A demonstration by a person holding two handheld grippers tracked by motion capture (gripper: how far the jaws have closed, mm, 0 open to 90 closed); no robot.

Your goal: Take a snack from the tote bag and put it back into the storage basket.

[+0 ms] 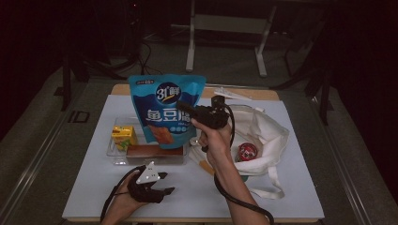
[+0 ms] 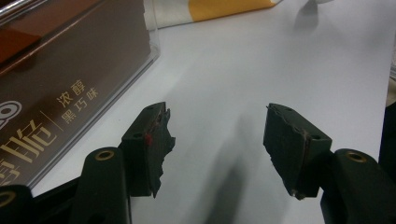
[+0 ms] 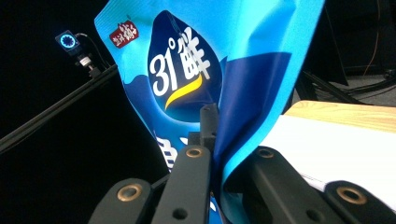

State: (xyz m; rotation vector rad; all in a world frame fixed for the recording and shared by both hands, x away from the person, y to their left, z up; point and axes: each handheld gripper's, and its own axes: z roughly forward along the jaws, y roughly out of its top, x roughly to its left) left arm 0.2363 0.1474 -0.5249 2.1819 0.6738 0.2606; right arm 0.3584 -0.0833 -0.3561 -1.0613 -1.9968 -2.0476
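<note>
Blue snack pouch (image 1: 166,110) hangs upright above the clear tray (image 1: 117,157), its long axis vertical, pinched at its right edge by the right gripper (image 1: 184,108), whose 2 jaws are clamped together on the foil. Straight below the pouch lies the tray, so I judge a lowering comes next. Nearer the person than the tray, the left gripper (image 1: 162,183) rests on the table (image 1: 291,197), jaws apart and empty.

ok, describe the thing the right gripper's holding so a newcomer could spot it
On the white table, above the clear tray left of the cloth tote, the right gripper pinches a blue snack pouch upright. It is the biggest, brightest item, marked "31" in white.
</note>
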